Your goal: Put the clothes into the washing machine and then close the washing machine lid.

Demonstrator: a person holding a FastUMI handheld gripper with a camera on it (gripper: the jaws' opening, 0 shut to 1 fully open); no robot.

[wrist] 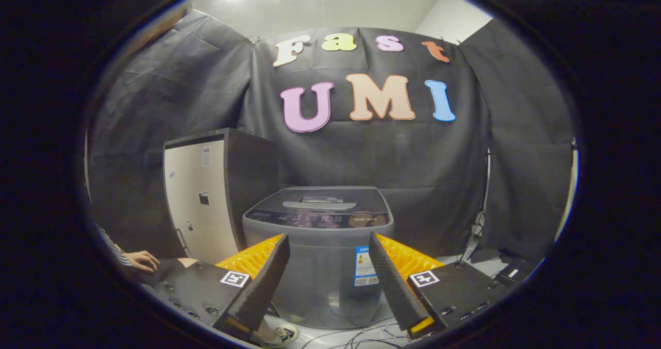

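The washer (pixel 317 246) stands on the floor against the booth wall, its lid (pixel 320 202) down flat. The gripper (pixel 328 282) hangs in front of it, jaws spread wide and empty, the washer's front showing between them. A pale cabinet (pixel 199 199) stands just left of the washer. Farther left, a hand (pixel 142 260) rests low; cables (pixel 361 336) trail at the washer's foot.
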